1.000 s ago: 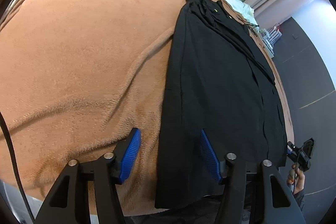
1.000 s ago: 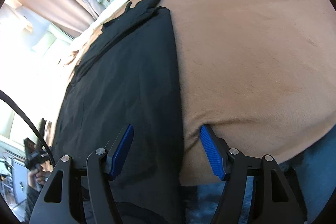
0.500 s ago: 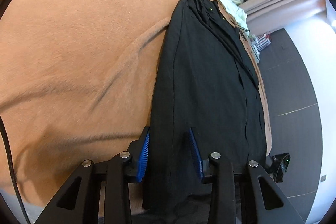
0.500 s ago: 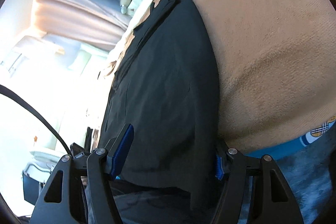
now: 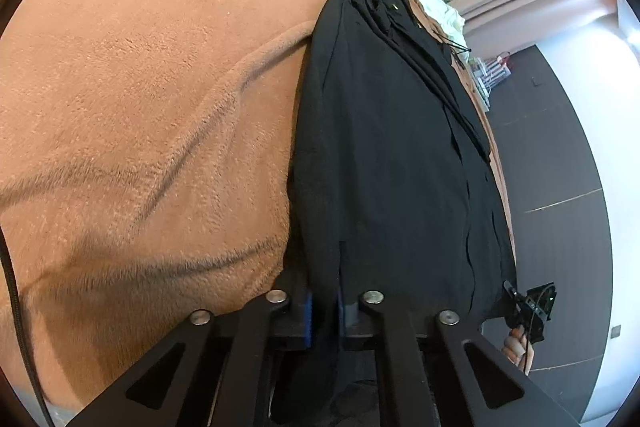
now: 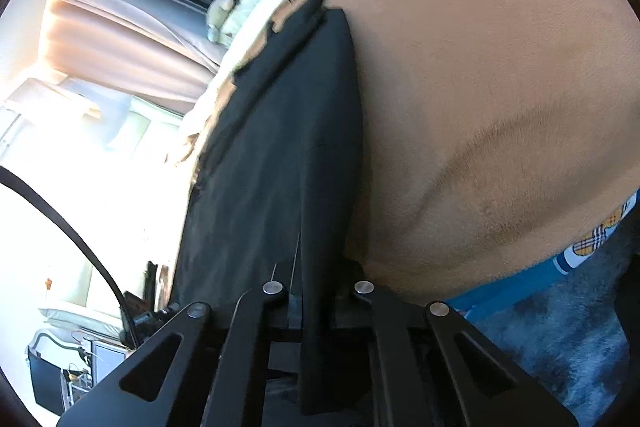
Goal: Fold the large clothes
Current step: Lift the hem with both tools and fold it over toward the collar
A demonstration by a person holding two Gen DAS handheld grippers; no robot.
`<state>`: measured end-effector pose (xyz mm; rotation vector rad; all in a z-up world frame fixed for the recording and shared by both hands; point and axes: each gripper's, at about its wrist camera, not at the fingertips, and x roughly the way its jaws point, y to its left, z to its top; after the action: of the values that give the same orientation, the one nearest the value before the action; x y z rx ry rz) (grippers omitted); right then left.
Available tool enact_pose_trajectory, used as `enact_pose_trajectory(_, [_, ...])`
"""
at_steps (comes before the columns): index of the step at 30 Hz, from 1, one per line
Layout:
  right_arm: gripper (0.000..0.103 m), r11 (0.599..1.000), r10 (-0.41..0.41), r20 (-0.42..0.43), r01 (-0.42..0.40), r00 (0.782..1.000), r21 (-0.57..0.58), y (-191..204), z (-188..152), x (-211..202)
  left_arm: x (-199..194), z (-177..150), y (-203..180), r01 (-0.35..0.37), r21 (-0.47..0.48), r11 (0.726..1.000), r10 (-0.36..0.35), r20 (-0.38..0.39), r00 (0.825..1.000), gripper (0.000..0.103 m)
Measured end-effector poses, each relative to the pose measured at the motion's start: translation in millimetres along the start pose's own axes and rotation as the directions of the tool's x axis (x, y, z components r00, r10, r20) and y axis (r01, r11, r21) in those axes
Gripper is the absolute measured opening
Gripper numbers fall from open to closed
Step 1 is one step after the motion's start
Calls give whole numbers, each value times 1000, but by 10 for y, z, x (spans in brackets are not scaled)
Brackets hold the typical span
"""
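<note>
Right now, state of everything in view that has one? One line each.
left claw: shut on the black garment's near hem, left corner.
right claw: shut on the same hem, right corner.
black garment: folded lengthwise into a long strip, flat on the blanket, near end pinched.
brown blanket: spread over the bed, creased beside the garment.

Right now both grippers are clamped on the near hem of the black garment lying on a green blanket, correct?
Not quite: the blanket is orange-brown, as the left wrist view shows. The left gripper and right gripper are indeed shut on the black garment.
</note>
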<state>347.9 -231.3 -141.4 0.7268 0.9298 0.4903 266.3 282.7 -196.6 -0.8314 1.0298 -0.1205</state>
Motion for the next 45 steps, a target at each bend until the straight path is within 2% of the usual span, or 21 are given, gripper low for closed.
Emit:
enact_pose_trajectory(5, [0, 998, 44, 58, -42, 997, -39, 233, -34, -269, -212, 7, -154, 28, 41, 999, -31, 55, 998, 2])
enact_pose_trajectory(7, [0, 996, 70, 67, -66, 995, -68, 359, -77, -350, -333, 4, -257, 6, 67, 998, -11, 74, 997, 2])
enact_pose_trajectory(11, [0, 990, 93, 78, -84, 993, -114, 626, -173, -517, -631, -16, -429, 33, 95, 995, -44, 111, 993, 2])
enact_pose_trajectory(17, [0, 983, 132, 105, -116, 986, -140, 767, -343, -839, -1099, -155, -541, 59, 90, 994, -73, 160, 984, 2])
enact_pose_trajectory(25, [0, 969, 165, 104, -141, 981, -201, 819, -795, -1438, -1672, -579, -681, 56, 106, 993, -76, 201, 977, 2])
enact_pose_trajectory(34, [0, 960, 177, 74, -156, 982, -231, 672, -945, -1687, -2218, -1238, -740, 55, 119, 991, -83, 249, 965, 2])
enact_pose_trajectory(40, [0, 958, 167, 61, -147, 984, -247, 743, -813, -1726, -2374, -1398, -729, 36, 126, 991, -67, 251, 966, 2])
enact_pose_trajectory(45, [0, 955, 150, 94, -119, 984, -272, 859, -611, -1692, -2361, -1269, -768, 20, 132, 991, -56, 275, 960, 2])
